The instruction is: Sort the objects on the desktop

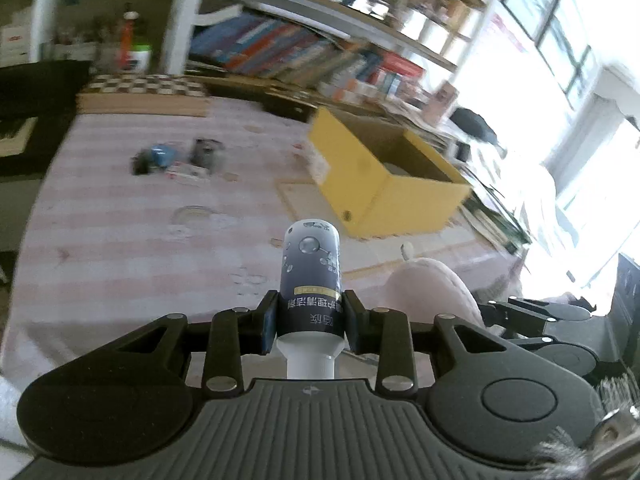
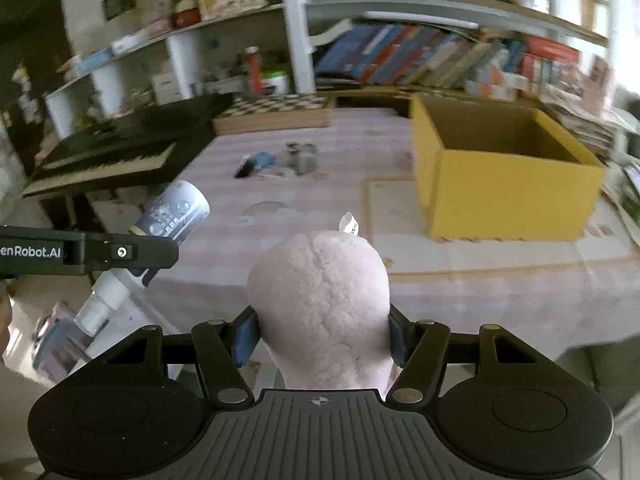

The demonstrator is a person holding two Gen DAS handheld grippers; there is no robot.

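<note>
Both claws are grasping something at this moment. Left claw is clenching a dark blue bottle around the lower part of its label; the white neck of the bottle is pointing back toward the camera and its rounded base is pointing forward, above the counter, which is wearing a pink striped cloth. In the right wrist view this same bottle is appearing at the left side, tilted, with the black finger of the left claw crossing in front of it. Right claw is squeezing a pale pink fluffy plush thing between its blue pads, and a small white tag is sticking out at the far end of the plush. An open yellow box is standing on the counter, ahead and to the right of both claws, well apart from them; what is inside it I cannot tell. Farther on the counter, to the left of the box, a small group of blurred objects is lying, one of them blue. Behind the counter, shelves with many books are filling the wall, and a black keyboard instrument is standing at the left of the counter.
</note>
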